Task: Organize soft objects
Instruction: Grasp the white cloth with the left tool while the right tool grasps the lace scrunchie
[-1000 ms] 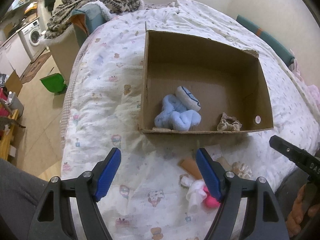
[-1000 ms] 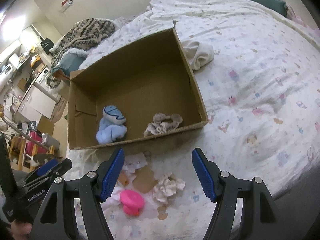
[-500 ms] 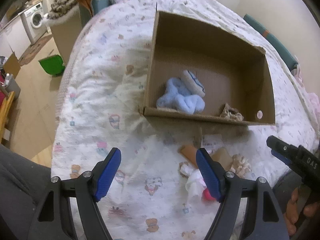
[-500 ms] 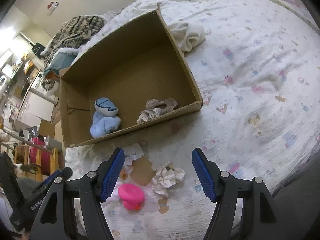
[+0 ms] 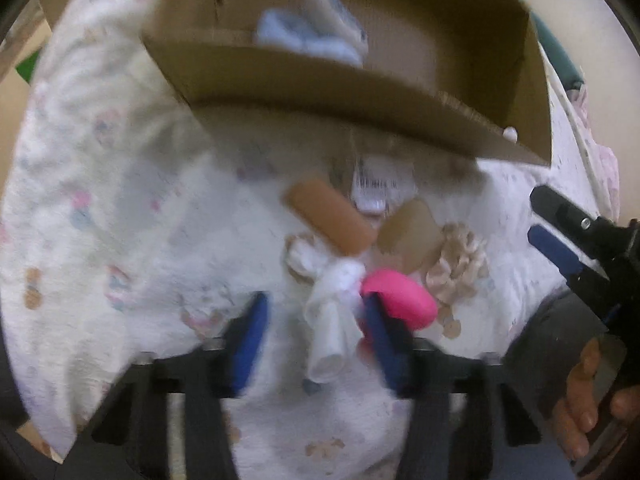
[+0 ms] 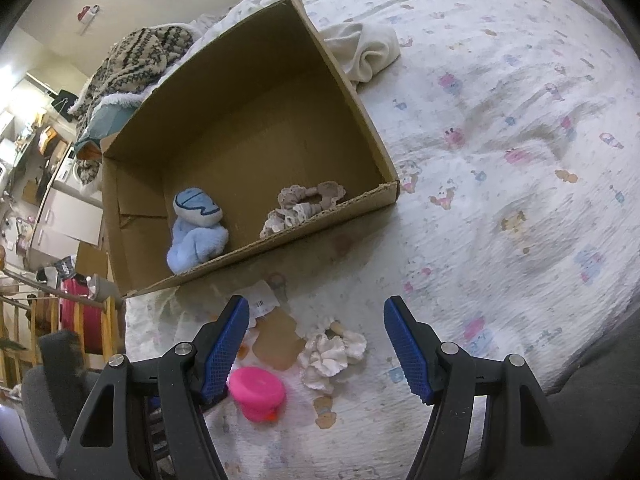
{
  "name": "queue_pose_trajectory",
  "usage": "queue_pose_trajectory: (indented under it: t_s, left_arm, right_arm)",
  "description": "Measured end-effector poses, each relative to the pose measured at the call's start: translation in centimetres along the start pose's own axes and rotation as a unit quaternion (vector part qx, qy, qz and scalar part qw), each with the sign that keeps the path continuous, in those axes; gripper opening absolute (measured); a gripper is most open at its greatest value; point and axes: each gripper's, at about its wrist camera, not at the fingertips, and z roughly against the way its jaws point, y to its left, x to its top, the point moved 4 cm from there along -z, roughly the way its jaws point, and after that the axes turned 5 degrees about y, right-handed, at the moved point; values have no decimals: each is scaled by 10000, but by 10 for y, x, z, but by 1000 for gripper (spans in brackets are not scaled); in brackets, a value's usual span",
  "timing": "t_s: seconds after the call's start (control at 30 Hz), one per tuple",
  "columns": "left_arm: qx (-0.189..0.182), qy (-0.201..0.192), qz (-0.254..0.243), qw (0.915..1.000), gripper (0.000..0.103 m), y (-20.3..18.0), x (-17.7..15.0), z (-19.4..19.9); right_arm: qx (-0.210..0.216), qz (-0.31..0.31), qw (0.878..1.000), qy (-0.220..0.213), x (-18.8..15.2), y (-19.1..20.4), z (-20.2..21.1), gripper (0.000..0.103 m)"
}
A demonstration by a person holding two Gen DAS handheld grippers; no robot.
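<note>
My left gripper (image 5: 316, 304) points down over a white knotted soft toy (image 5: 332, 328) on the bedspread. Its jaws are closing with the toy between them; the right pad touches it and a gap shows at the left pad. A pink rounded object (image 5: 400, 300) (image 6: 258, 394) lies just right of it. My right gripper (image 6: 316, 308) hangs open above a cream scrunchie (image 6: 332, 354) (image 5: 456, 264). The cardboard box (image 6: 256, 248) (image 5: 320, 80) behind holds a blue plush toy (image 6: 196, 228) and a beige scrunchie (image 6: 304, 204).
A brown tube (image 5: 332, 216), a brown card piece (image 6: 278, 340) and a white label (image 6: 262, 300) lie before the box. A white cloth (image 6: 364, 52) sits right of the box, a patterned blanket (image 6: 136, 56) behind it. The bed's edge drops off at left.
My left gripper has dropped and tipped down toward the white toy, and its jaws have narrowed around it. The right gripper has sunk slightly and stays open.
</note>
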Motion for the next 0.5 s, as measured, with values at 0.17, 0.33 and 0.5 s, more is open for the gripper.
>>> queue_pose_trajectory:
  t_s: [0.17,0.33,0.5]
  left_arm:
    - [-249,-90,-27,9996,8,-2,-2,8]
    - [-46,-527,1,9986,8,5,-4,37]
    - [463,-1093,56,9929,8,15,3,60]
  right_arm:
    - [20,-26,10000,24,0,0,-1,74]
    - [49,-111,9998,153,0,-3,-7,74]
    - [137,-245,9976,629,-6,-7,-24,74]
